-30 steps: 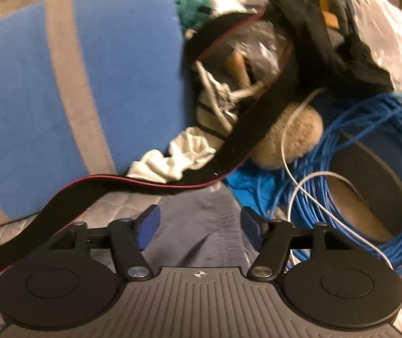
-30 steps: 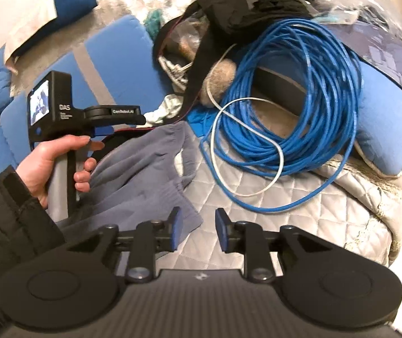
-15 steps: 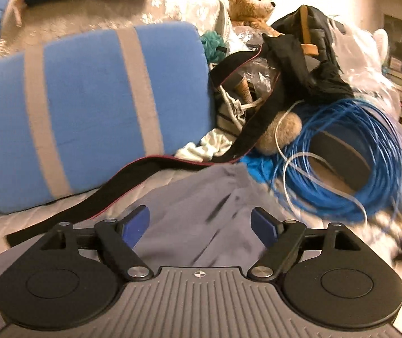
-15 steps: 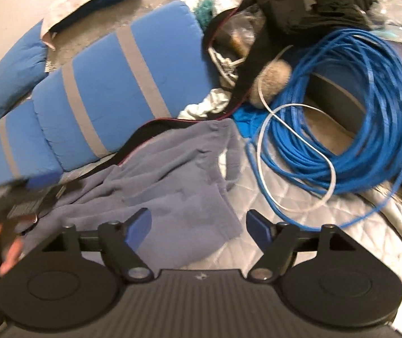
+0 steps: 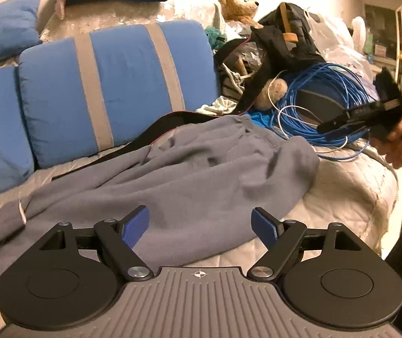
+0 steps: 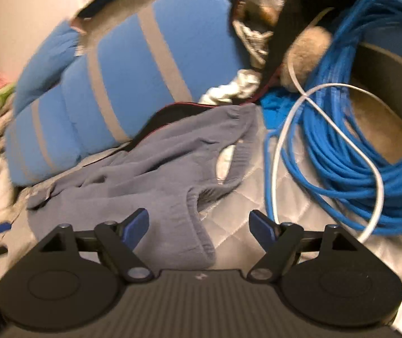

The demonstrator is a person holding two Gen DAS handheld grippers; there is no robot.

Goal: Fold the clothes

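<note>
1. Lying rumpled at frame centre on quilted bed (image 5: 347, 186): grey garment (image 5: 189, 174).
2. Hovering spread, gripping nothing: left hand-held gripper (image 5: 200, 226).
3. Likewise standing spread over garment hem, empty: right hand-held gripper (image 6: 199, 225).

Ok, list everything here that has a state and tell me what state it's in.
Grey garment: crumpled, unfolded, lying on the quilt.
Left tongs: open, empty.
Right tongs: open, empty, above the garment's edge.
Blue cable: coiled.
White cable: looped over the blue coil.
</note>
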